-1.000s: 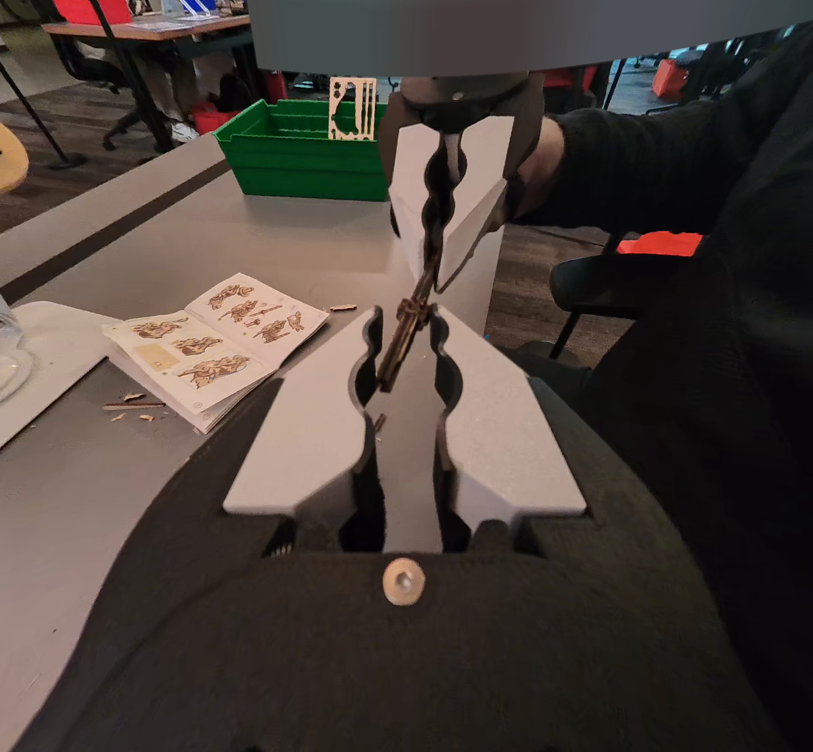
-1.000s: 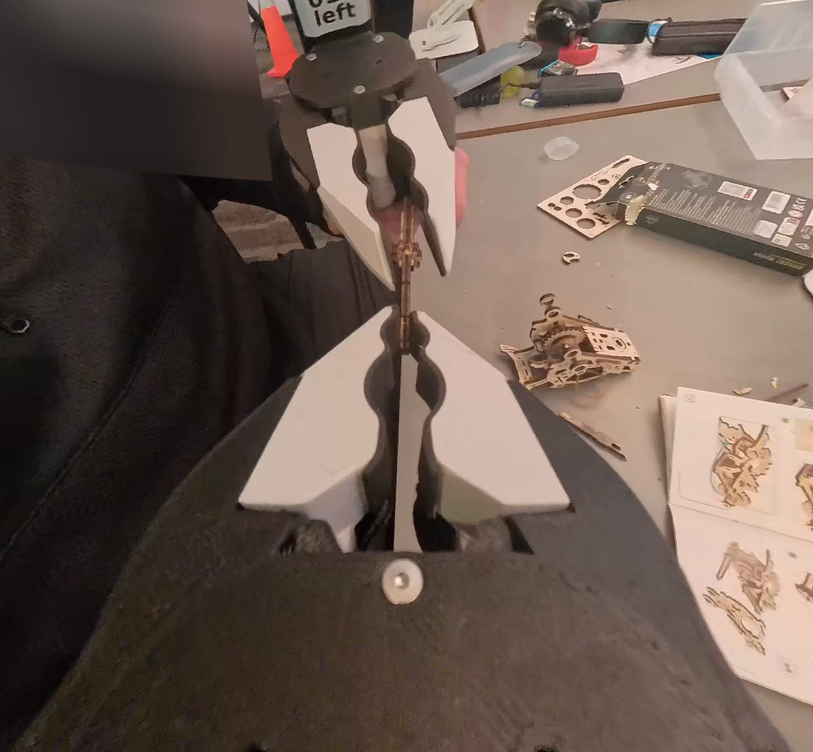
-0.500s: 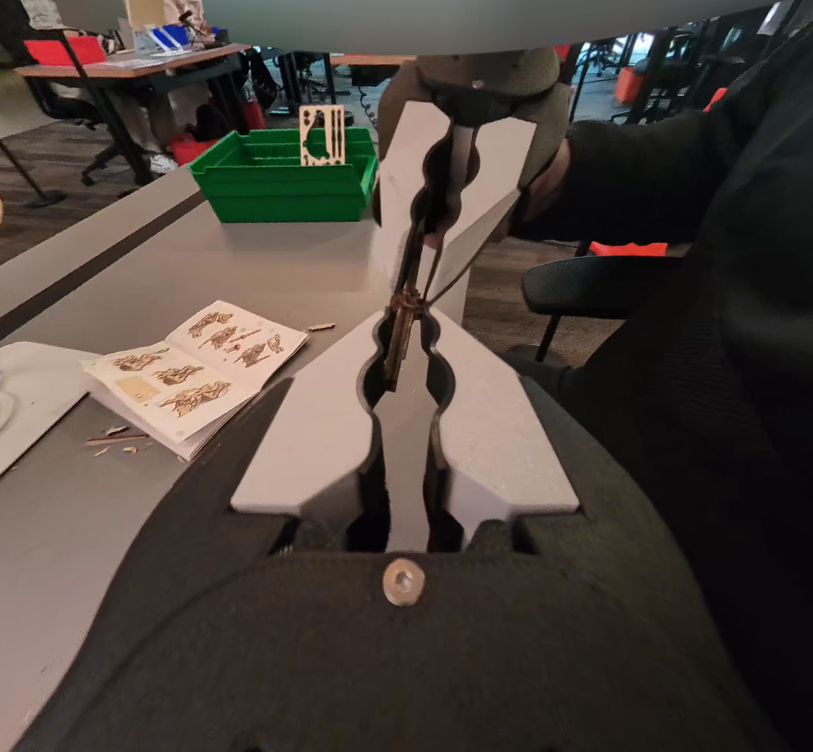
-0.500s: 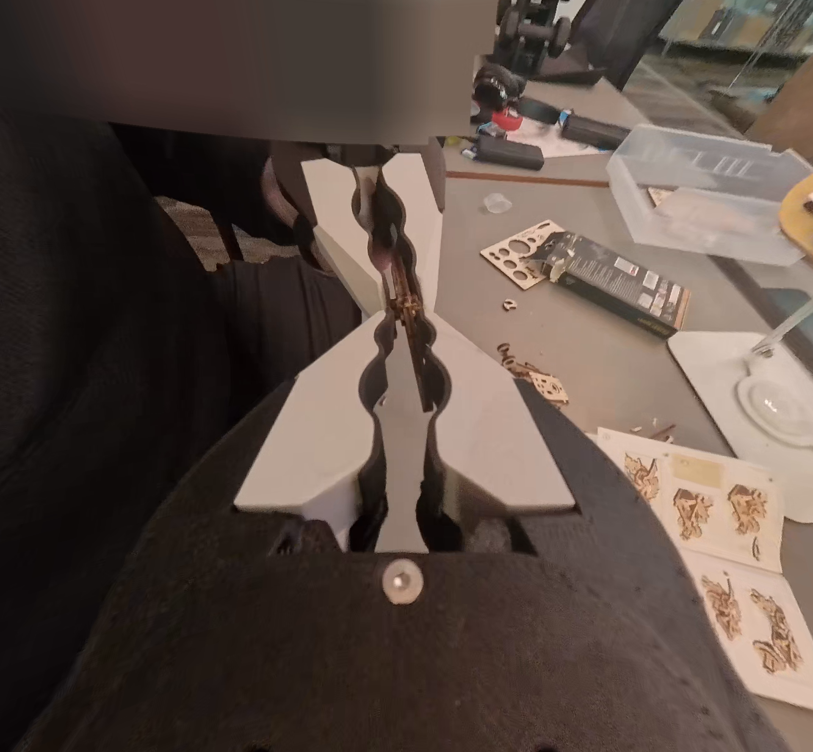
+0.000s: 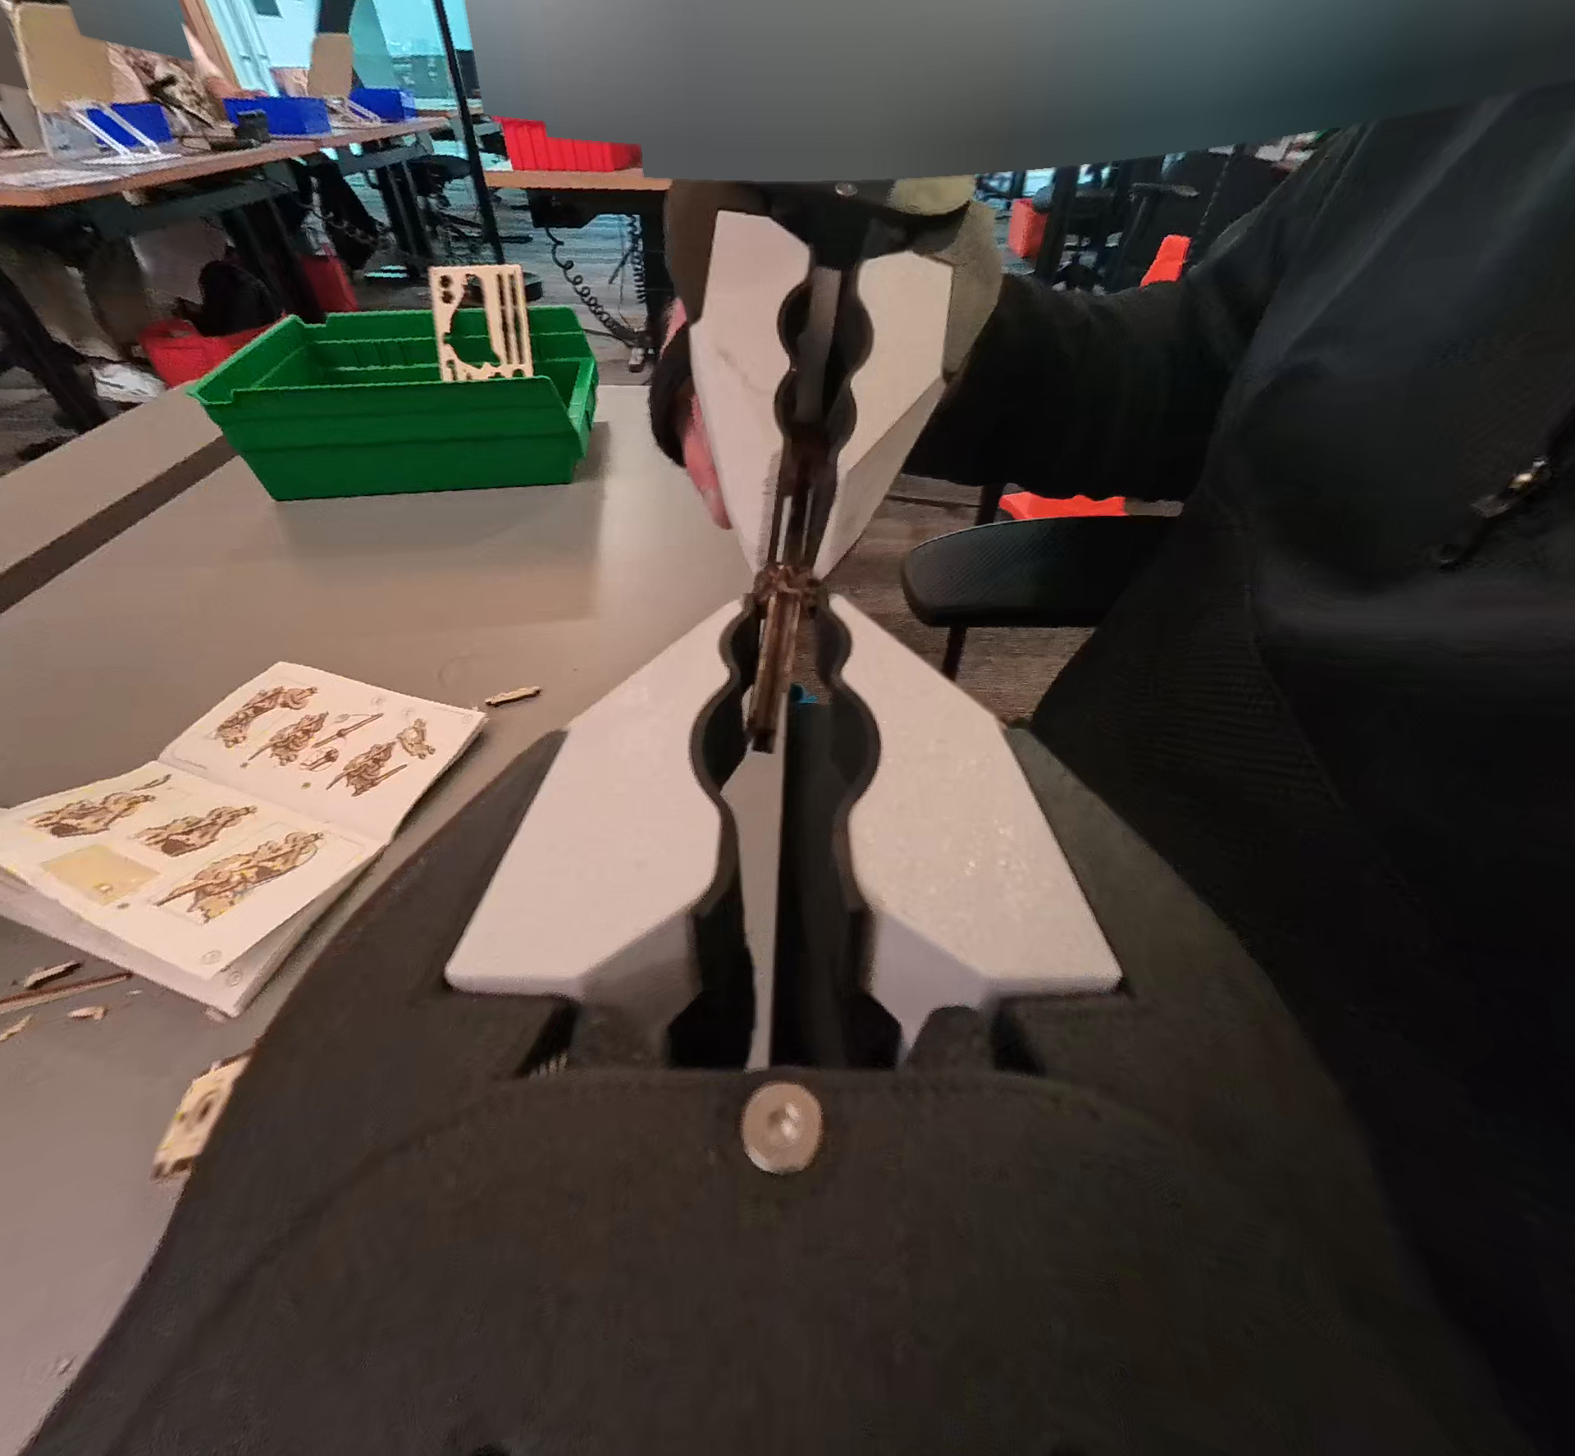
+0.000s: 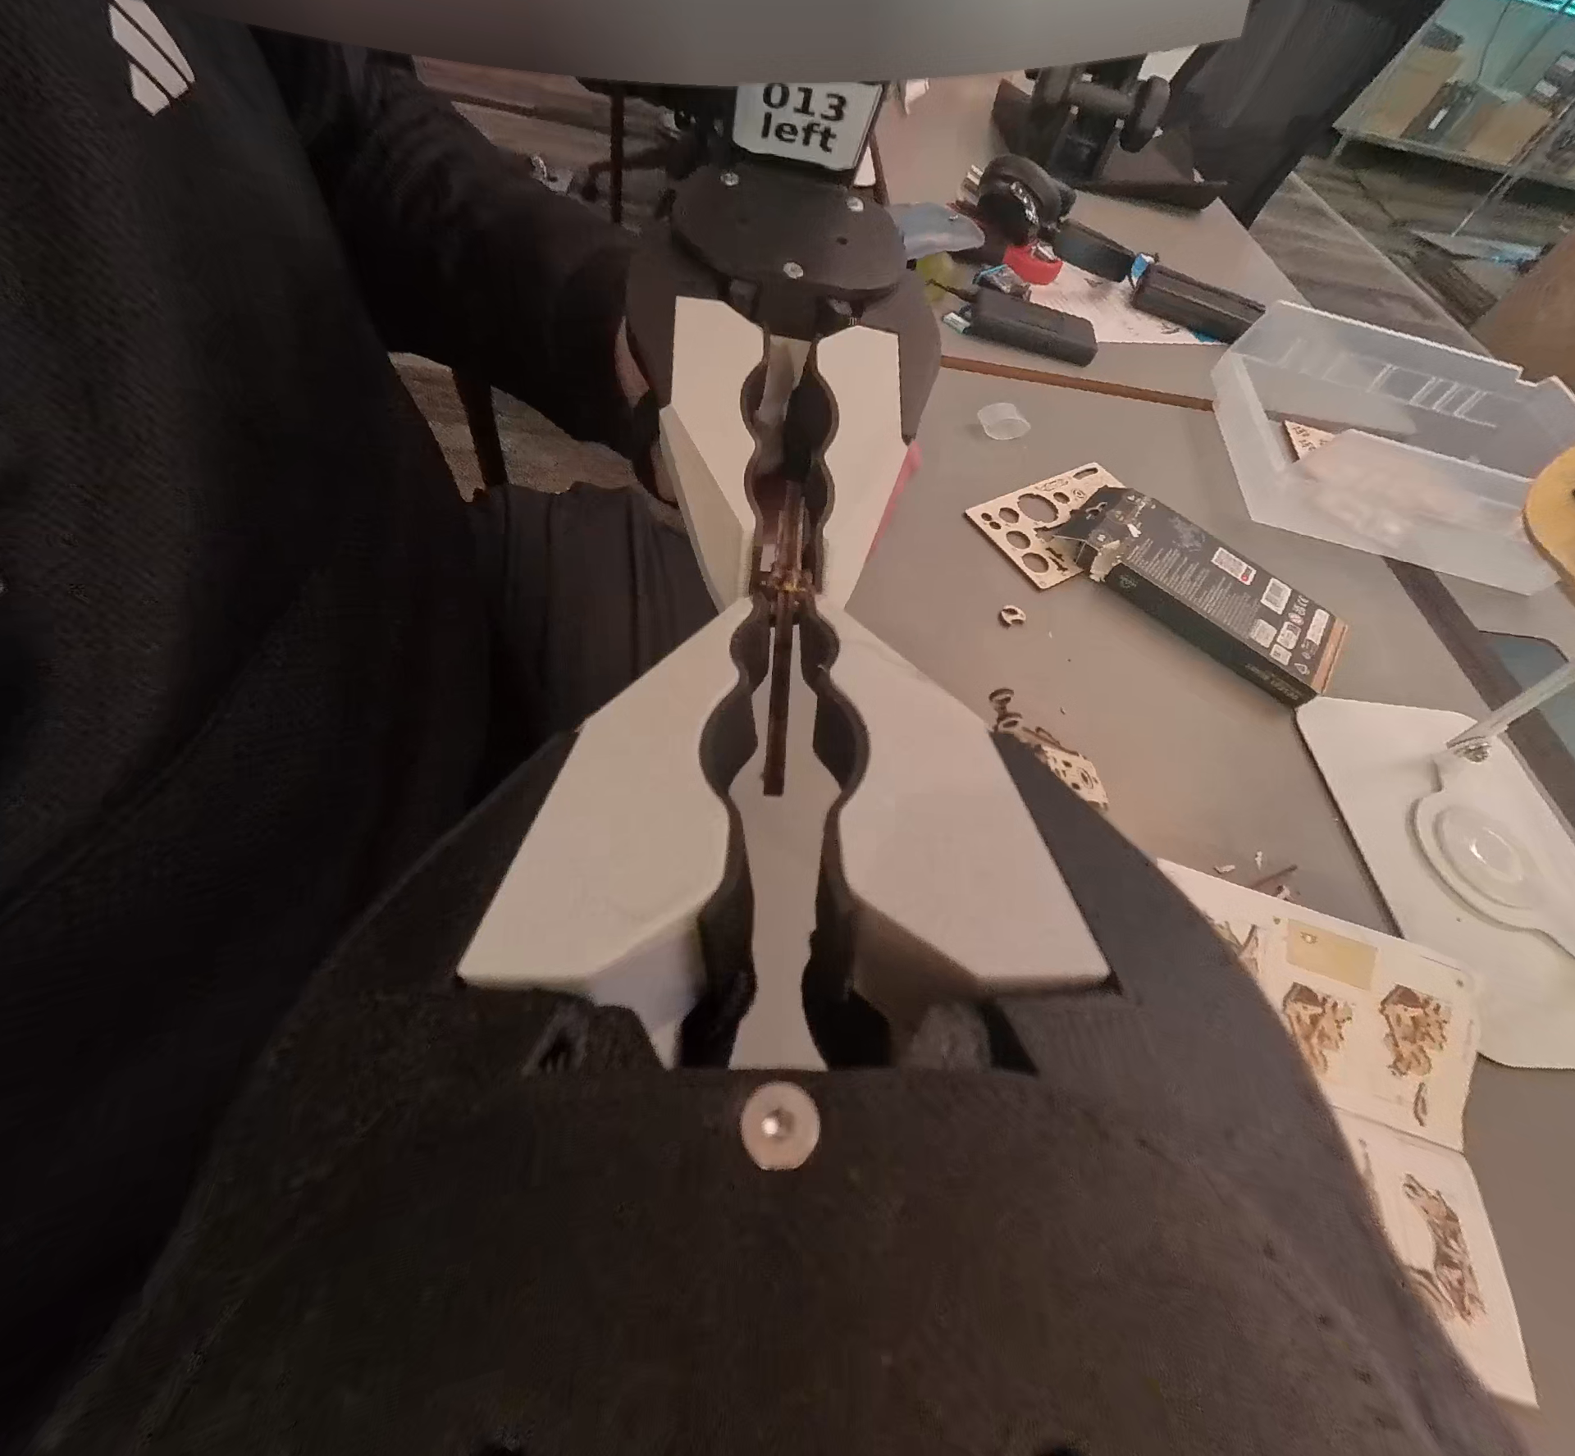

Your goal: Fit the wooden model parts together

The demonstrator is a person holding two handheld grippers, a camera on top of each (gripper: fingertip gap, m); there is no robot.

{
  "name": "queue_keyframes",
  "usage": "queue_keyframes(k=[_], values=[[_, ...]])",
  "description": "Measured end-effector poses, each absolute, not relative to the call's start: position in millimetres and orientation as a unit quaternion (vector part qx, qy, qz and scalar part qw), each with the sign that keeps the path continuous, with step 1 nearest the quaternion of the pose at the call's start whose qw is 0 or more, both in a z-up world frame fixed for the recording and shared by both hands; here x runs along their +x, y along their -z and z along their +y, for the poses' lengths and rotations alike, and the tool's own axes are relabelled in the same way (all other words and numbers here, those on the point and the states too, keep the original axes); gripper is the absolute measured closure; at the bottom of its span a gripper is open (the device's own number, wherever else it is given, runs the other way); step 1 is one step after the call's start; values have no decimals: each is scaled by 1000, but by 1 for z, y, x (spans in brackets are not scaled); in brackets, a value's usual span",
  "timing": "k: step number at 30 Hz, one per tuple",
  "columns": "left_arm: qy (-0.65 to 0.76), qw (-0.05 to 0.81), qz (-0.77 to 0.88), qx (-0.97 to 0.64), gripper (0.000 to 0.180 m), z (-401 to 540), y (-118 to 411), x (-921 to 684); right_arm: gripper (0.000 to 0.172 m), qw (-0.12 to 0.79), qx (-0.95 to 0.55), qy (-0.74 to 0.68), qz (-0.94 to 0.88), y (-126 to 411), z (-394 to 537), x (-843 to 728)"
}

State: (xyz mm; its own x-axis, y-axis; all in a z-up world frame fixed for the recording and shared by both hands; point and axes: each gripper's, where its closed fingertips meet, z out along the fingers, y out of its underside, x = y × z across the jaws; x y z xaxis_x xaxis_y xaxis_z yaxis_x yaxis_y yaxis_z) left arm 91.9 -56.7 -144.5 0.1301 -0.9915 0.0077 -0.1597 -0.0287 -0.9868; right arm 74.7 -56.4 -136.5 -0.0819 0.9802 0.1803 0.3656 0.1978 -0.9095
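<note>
Left gripper is pinching a thin wooden model part edge-on, jaws narrow, tips pressing on the strip near its far end. Right gripper is facing it tip to tip in mid-air over the near table edge, also narrow and clamping its own thin wooden strip. Both strips are meeting at a small knotted joint right between the two sets of fingertips; whether they are fully seated is hard to tell, blur there.

Grey table is lying to the left in the left wrist view, carrying an open instruction booklet and, farther off, a green bin with a cut-out plywood sheet standing in it. In the right wrist view a partly built wooden model is sitting just right of the gripper, with a dark box, a punched sheet and a clear tub farther right.
</note>
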Motion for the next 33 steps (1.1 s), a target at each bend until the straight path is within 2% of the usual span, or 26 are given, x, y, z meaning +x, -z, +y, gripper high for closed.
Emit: queue_keyframes(k=[12, 20, 26, 33], values=[[263, 543, 481, -636, 172, -27, 159, 89, 169, 487, -580, -216, -616, 154, -29, 76], [324, 522, 456, -644, 173, -28, 157, 89, 169, 500, -560, -202, -629, 152, -27, 74], [288, 481, 494, -665, 170, -22, 185, 84, 169, 447, -586, -259, -624, 177, -23, 71], [390, 450, 428, -680, 174, -16, 199, 66, 167, 423, -595, -305, -611, 197, -12, 68]])
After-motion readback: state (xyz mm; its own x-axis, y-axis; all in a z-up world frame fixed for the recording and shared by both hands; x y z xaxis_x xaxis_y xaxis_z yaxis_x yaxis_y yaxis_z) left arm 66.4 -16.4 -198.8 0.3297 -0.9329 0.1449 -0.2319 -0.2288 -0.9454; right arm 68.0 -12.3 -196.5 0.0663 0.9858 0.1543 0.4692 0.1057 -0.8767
